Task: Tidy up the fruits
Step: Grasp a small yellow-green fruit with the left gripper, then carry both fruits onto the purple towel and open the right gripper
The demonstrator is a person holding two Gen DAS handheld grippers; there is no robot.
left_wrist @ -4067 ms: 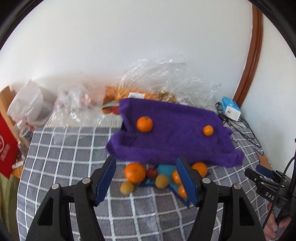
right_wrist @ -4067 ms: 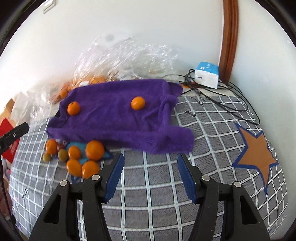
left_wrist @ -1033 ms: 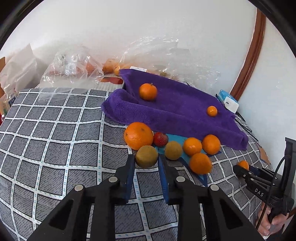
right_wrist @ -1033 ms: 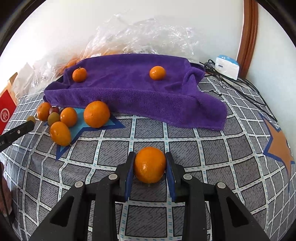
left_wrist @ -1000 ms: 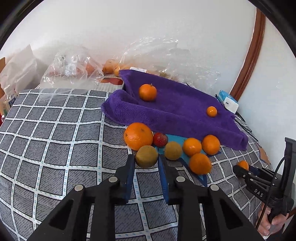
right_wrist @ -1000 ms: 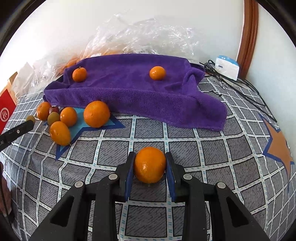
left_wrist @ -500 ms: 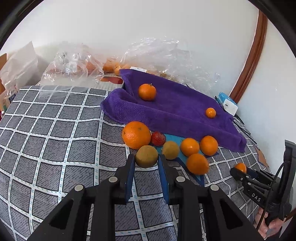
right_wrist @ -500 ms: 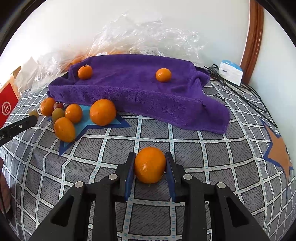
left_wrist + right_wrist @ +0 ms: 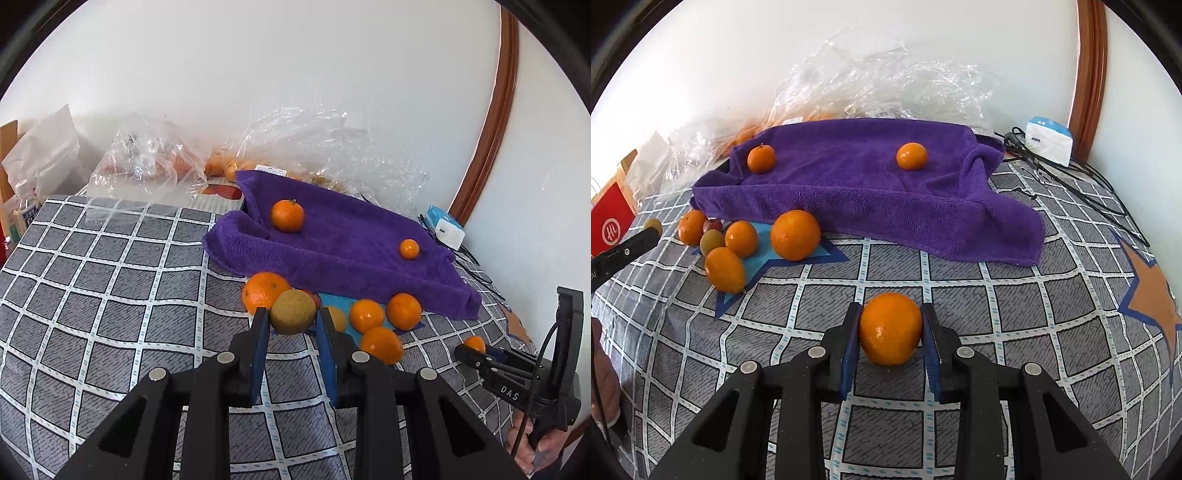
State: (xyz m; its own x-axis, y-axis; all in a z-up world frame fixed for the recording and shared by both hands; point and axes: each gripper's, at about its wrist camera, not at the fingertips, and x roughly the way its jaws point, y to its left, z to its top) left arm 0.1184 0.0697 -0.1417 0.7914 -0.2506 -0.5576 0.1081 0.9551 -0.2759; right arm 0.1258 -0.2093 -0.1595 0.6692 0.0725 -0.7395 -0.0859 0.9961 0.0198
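Observation:
My left gripper (image 9: 291,323) is shut on a brownish-green kiwi (image 9: 292,311), held just above the checked cloth in front of the fruit pile. My right gripper (image 9: 891,330) is shut on an orange mandarin (image 9: 890,328) over the checked cloth; this gripper also shows in the left wrist view at far right (image 9: 476,350). Behind lie a large orange (image 9: 264,291), several mandarins (image 9: 380,343) and a second kiwi (image 9: 712,240) on a blue star patch (image 9: 798,260). A purple towel (image 9: 857,184) carries two mandarins (image 9: 761,158) (image 9: 911,156).
Crumpled clear plastic bags (image 9: 325,147) with more fruit sit against the white wall behind the towel. A white charger box (image 9: 1049,142) and black cables (image 9: 1071,184) lie at the back right. A red carton (image 9: 609,225) stands at the left edge.
The left gripper has lifted the kiwi slightly, so it now covers part of the large orange and the red fruit. The right gripper keeps its mandarin with hardly any shift.

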